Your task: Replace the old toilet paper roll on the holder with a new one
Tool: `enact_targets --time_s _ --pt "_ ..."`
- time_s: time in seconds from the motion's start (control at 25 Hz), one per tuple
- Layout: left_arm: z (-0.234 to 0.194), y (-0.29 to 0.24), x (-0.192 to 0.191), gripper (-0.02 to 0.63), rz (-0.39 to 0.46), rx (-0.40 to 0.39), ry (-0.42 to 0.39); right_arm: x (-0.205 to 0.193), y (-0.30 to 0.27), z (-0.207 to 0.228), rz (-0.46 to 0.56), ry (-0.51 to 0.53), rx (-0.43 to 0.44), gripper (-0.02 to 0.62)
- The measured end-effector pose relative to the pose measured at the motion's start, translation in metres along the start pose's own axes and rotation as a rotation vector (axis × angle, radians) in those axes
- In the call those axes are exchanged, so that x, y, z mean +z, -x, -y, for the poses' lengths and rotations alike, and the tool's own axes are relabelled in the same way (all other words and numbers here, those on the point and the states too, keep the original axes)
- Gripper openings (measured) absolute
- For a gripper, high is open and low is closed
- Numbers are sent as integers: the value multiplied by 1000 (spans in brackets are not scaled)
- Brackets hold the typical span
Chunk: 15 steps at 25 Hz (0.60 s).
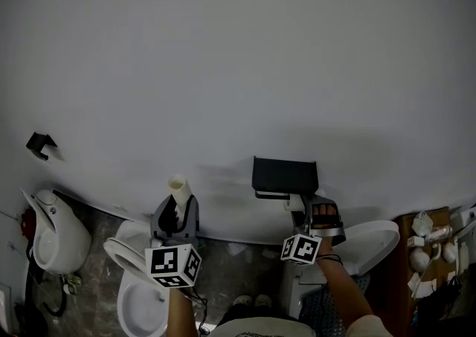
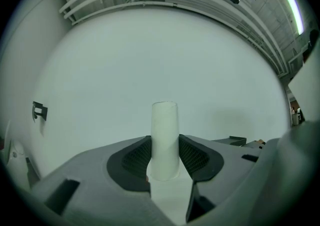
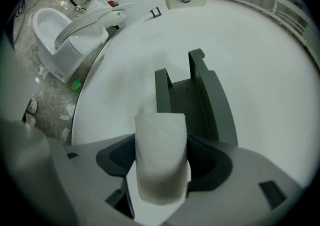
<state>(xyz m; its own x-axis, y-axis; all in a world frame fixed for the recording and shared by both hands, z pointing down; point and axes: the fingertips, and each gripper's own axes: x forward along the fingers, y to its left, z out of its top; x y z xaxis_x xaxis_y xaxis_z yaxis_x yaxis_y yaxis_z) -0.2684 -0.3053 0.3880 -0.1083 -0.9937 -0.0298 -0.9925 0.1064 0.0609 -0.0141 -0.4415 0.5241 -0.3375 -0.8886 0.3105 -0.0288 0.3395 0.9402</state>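
Right gripper view, new roll (image 3: 161,135) clamped in right gripper (image 3: 161,154) jaws before holder (image 3: 200,95), left gripper (image 2: 165,156) clamping tube (image 2: 165,125)

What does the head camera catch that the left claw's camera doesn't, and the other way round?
Only the head view shows the person's right forearm and shoes. Only the left gripper view shows the ceiling light strip. Both show the bare roll tube clamped in the left claw, the black wall hook and the white wall.

Pale empty tube (image 2: 164,140) upright, white new roll (image 3: 161,157) near dark wall holder (image 3: 200,100)
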Motion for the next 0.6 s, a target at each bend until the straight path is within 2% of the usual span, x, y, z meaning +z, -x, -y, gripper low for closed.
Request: enact_targets --time_s 0.36,0.6 --pt "-31 21 1 173 1 68 1 56 -3 -3 76 55 -11 295" --pt "-43 30 4 173 5 95 -3 77 -4 -3 94 54 -9 297"
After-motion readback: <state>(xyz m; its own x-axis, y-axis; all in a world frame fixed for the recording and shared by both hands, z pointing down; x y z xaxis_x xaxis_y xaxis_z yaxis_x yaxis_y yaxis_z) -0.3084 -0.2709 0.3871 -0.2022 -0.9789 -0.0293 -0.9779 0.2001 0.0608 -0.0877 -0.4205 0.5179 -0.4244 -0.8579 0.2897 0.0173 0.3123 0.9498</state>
